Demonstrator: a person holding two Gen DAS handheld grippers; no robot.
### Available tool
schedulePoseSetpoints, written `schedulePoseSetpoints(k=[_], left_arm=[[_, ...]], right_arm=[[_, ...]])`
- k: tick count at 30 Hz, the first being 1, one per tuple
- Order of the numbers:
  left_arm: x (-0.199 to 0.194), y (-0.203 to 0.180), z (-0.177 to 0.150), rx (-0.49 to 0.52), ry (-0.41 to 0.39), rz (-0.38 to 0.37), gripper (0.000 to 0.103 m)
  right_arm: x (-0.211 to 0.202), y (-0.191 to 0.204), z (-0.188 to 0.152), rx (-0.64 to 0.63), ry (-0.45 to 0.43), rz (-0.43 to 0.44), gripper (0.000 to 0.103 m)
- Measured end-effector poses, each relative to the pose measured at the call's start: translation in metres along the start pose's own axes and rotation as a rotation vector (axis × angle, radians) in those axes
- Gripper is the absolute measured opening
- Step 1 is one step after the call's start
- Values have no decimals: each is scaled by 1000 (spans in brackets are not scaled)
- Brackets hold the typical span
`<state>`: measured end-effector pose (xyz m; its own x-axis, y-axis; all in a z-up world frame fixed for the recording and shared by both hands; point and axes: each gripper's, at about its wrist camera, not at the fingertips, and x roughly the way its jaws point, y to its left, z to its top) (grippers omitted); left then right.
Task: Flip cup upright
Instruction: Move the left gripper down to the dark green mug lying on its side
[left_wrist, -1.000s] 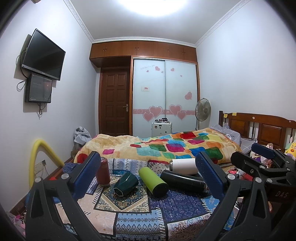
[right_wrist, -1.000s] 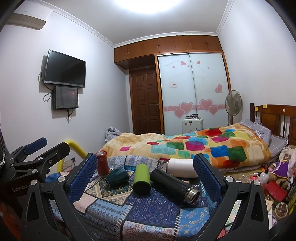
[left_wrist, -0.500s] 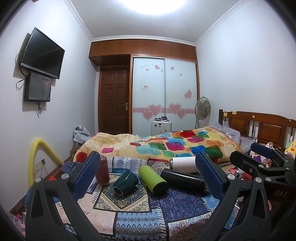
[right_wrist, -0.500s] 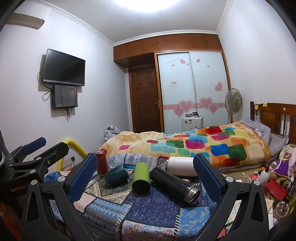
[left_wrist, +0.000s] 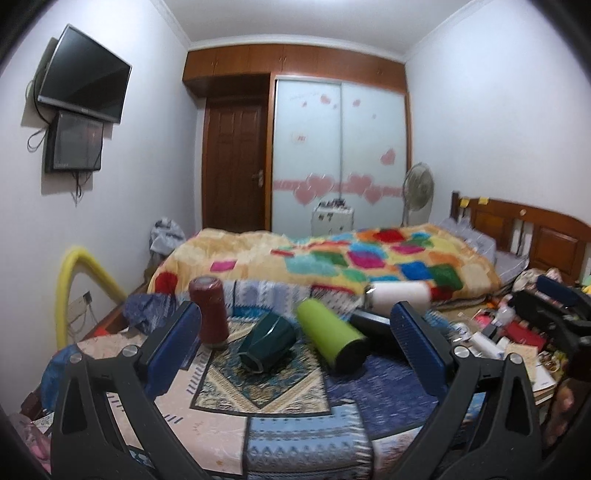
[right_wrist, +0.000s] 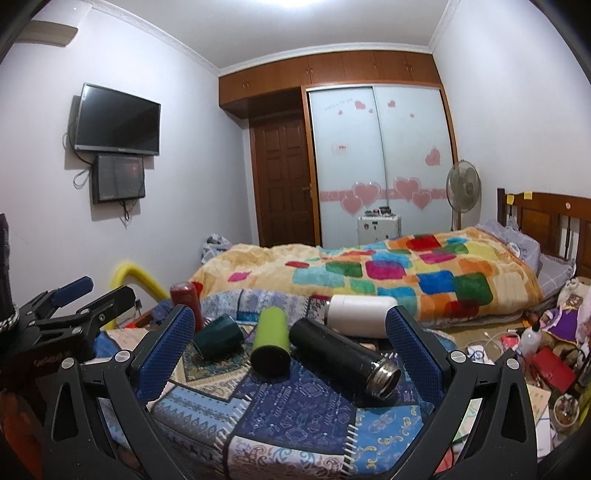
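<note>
On the patterned cloth several cups lie on their sides: a dark green cup, a lime green tumbler, a black flask and a white flask. A dark red cup stands on end at the left. My left gripper is open, hovering just short of the green cup and lime tumbler. My right gripper is open, in front of the lime tumbler and black flask. Both are empty.
A bed with a colourful quilt lies behind the table. Clutter covers the floor at the right. A yellow foam tube curves at the left wall. Each gripper shows at the edge of the other's view.
Both grippers have moved forward and tilted down toward the cups, which appear larger now. The left view is blurred by motion. No cup has moved.
</note>
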<state>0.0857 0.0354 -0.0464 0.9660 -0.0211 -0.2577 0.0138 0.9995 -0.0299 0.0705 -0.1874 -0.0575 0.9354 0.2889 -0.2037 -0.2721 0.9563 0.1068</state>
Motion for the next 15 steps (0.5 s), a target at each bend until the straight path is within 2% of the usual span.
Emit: schedulePoseSetpoints(k=[6,11,15], left_arm=[[64,21,-17,18,134,18,103],[124,30,-32,46,264,-4,100],[161,33,-40,93,338,-17,98]], right_arm=[[33,-8,-12,4,71,-4,103],[58,-10,-19,1,125,7,103],[79,-11,-25,5,163,30,103]])
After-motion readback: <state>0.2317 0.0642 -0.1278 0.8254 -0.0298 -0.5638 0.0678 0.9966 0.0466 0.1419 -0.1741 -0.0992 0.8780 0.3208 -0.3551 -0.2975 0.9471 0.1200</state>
